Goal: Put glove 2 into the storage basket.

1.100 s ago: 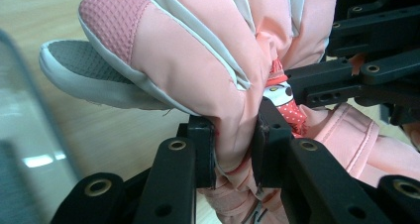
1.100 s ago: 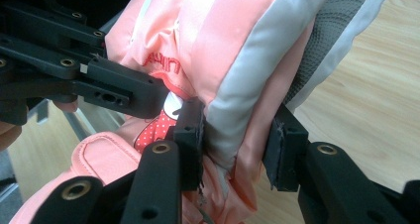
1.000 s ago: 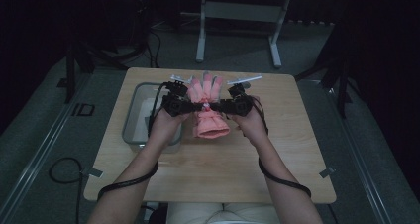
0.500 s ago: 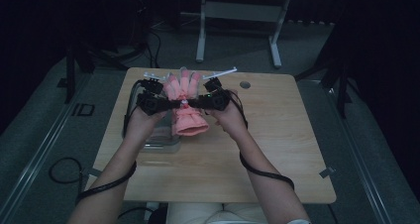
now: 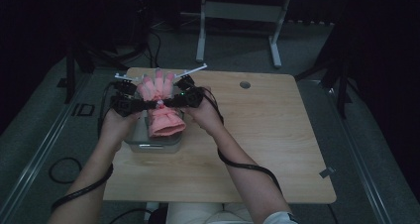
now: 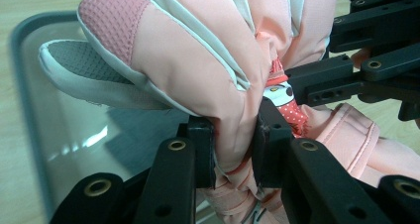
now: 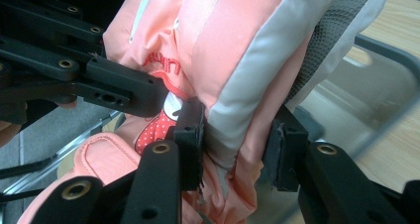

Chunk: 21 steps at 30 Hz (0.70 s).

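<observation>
Nearest the person, the two forearms are reaching up the table toward its left side. The left gripper and the right gripper are facing each other and holding one pink padded glove between them, above a grey tray.

In the left gripper view, the left gripper is pinching a narrow fold of the glove at the wrist, jaws nearly together with fabric bunching between the pads. In the right gripper view, the right gripper is clamping a thicker fold of the glove, jaws partly apart and pads pressing into the padding.

Handling judgement: the glove is looking light, soft and compressible, with a smooth shell that could be slipping under a shallow pinch. The cuff is drooping toward the person and the fingers are pointing away. The wrist seam and the cuff band are offering the firmest hold; the quilted fingers are giving way too easily.

Beyond the glove, the far edge of the table is lying bare.
</observation>
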Each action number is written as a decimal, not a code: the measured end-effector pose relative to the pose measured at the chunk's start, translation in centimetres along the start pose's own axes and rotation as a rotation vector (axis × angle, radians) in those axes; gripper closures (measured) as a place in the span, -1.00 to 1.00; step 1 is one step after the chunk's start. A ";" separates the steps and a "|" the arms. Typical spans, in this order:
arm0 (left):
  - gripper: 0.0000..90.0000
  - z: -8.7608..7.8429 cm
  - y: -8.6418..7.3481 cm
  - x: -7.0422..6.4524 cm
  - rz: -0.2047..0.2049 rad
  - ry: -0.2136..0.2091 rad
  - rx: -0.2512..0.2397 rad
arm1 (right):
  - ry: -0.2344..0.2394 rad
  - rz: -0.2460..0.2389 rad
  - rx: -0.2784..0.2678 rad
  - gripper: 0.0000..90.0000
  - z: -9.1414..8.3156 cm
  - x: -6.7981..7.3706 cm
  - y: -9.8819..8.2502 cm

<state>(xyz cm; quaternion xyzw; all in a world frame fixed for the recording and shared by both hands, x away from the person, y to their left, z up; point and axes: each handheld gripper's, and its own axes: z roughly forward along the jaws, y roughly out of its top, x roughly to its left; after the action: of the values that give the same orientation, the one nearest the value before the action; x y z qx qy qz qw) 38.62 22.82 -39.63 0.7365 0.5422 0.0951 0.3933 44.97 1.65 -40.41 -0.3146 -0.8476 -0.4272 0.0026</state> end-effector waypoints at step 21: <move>0.63 5.5 -2.5 4.3 -0.122 -0.047 0.046 | -0.037 0.028 0.139 0.42 5.6 -2.3 -0.5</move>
<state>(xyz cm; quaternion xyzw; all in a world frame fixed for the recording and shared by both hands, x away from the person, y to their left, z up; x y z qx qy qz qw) 41.60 24.25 -46.25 0.7130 0.5788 0.0411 0.3937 48.03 4.28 -45.02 -0.3335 -0.8706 -0.3614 0.0149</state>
